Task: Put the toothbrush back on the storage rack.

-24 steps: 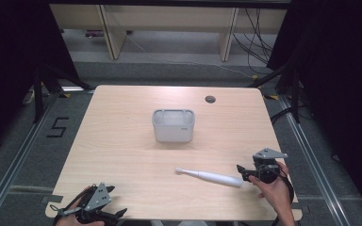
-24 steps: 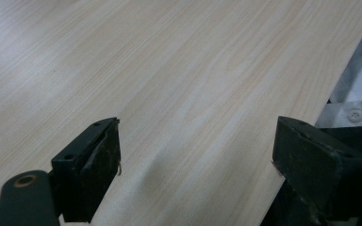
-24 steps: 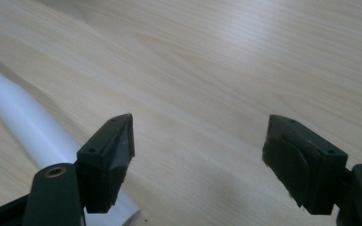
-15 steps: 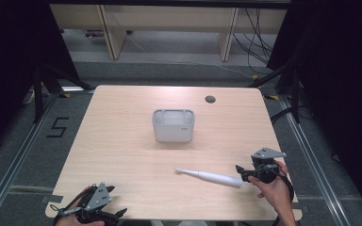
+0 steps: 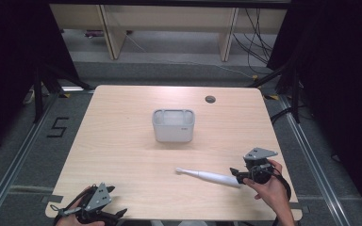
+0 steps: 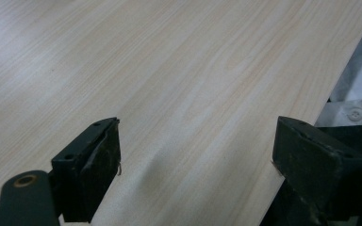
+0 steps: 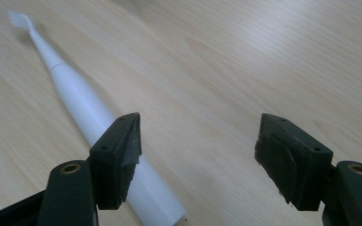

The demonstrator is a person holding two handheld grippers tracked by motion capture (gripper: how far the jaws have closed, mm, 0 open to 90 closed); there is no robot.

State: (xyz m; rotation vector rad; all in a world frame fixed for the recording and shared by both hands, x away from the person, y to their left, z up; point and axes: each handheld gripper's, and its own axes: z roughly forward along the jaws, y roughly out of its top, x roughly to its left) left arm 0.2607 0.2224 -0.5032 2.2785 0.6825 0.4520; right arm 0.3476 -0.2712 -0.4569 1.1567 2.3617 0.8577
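On the pale worktop (image 5: 122, 155) the toothbrush (image 5: 212, 177) lies flat. The right tool (image 7: 198, 150) has barely shifted, its jaws wide, brush handle under one jaw, ungrasped. Left tool (image 6: 195, 160) gapes empty.

A white numeral 5 (image 5: 56, 127) is marked on the dark floor mat, off the table's left edge, well beyond the left gripper (image 5: 104, 213) and to its left. A small dark mark sits on the front of the grey container (image 5: 173, 125), too small to read.
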